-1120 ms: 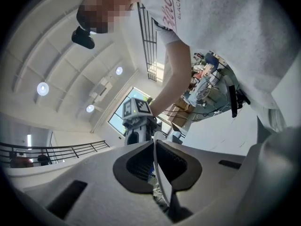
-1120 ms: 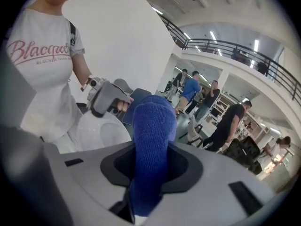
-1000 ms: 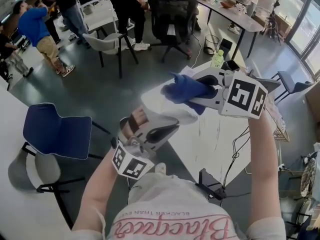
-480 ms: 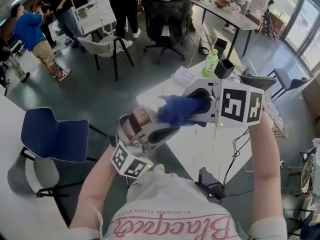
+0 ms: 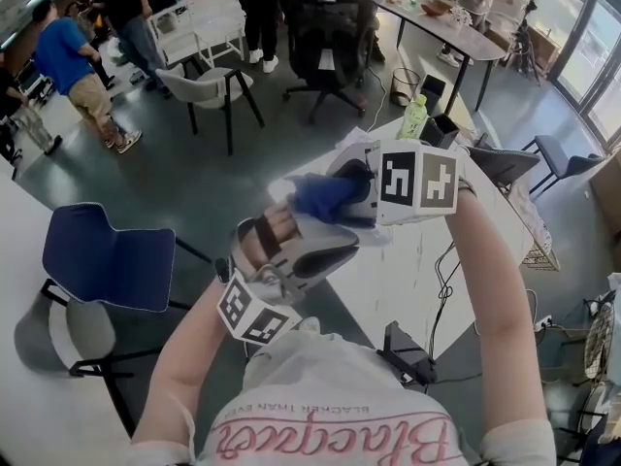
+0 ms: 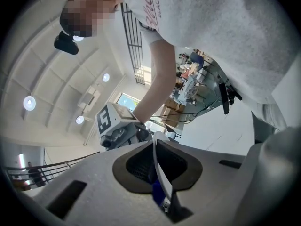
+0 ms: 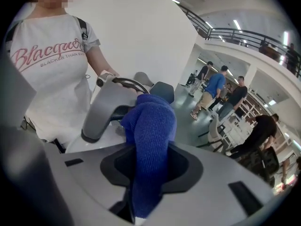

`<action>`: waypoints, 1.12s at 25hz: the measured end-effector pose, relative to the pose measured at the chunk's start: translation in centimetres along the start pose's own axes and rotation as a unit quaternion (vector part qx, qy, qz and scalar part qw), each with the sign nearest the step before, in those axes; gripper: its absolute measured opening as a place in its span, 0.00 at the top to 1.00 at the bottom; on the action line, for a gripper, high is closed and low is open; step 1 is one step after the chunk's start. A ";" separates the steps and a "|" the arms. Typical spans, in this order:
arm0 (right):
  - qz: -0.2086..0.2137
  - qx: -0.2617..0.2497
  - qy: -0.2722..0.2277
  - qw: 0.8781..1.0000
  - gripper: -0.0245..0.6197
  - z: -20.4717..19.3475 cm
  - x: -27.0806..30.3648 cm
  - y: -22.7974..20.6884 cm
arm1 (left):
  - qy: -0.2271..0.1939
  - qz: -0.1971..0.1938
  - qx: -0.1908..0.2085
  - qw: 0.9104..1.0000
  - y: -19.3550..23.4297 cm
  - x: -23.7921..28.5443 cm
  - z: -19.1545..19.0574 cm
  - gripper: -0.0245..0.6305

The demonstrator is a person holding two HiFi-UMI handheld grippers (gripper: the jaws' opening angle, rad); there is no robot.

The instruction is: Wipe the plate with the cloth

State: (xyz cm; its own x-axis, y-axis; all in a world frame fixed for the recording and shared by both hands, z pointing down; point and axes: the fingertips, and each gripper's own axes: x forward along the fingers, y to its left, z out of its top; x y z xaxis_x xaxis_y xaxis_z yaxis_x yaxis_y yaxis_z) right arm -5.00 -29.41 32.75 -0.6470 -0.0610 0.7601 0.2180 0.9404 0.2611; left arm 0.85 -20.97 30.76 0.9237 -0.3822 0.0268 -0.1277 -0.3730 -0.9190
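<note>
My left gripper (image 5: pixel 315 249) is low in the middle of the head view, shut on a thin white plate (image 6: pixel 159 172) that it holds edge-on between its jaws. My right gripper (image 5: pixel 351 190), with its marker cube, reaches in from the right and is shut on a bunched blue cloth (image 5: pixel 318 194). The cloth (image 7: pixel 150 135) sticks out past the jaws of the right gripper (image 7: pixel 149 173) and sits just above the left gripper (image 7: pixel 113 108), at the plate. A bit of blue shows behind the plate's edge in the left gripper view. Whether cloth and plate touch is hidden.
A white table (image 5: pixel 408 270) lies below both grippers, with a green bottle (image 5: pixel 417 116) and a black box (image 5: pixel 442 129) at its far end. A blue chair (image 5: pixel 107 255) stands at the left. Several people (image 5: pixel 73 61) and a black office chair (image 5: pixel 330 27) are behind.
The right gripper has come down and to the left with the blue cloth, from out at the right to just above the left gripper. The left gripper has hardly moved.
</note>
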 end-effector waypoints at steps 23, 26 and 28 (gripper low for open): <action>-0.164 0.219 -0.011 0.962 0.79 -12.8 -0.2 -3.1 | 0.015 0.059 -0.099 0.993 1.3 -1.9 -2.0 0.93; -0.206 0.236 -0.042 0.949 0.79 -12.8 -1.7 -2.6 | 0.013 0.071 -0.145 0.987 1.5 -2.1 -2.9 0.93; -0.232 0.243 -0.052 0.940 0.79 -12.7 -2.6 -2.2 | 0.012 0.080 -0.176 0.981 1.6 -2.2 -3.6 0.94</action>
State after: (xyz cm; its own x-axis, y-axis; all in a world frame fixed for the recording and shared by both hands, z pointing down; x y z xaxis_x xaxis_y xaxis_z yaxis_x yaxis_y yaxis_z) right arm 5.46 -35.61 37.78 -0.6638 -0.4937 0.5619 -0.4493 0.8638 0.2281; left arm -2.70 -23.78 30.63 0.8732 -0.4783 -0.0932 -0.3914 -0.5745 -0.7189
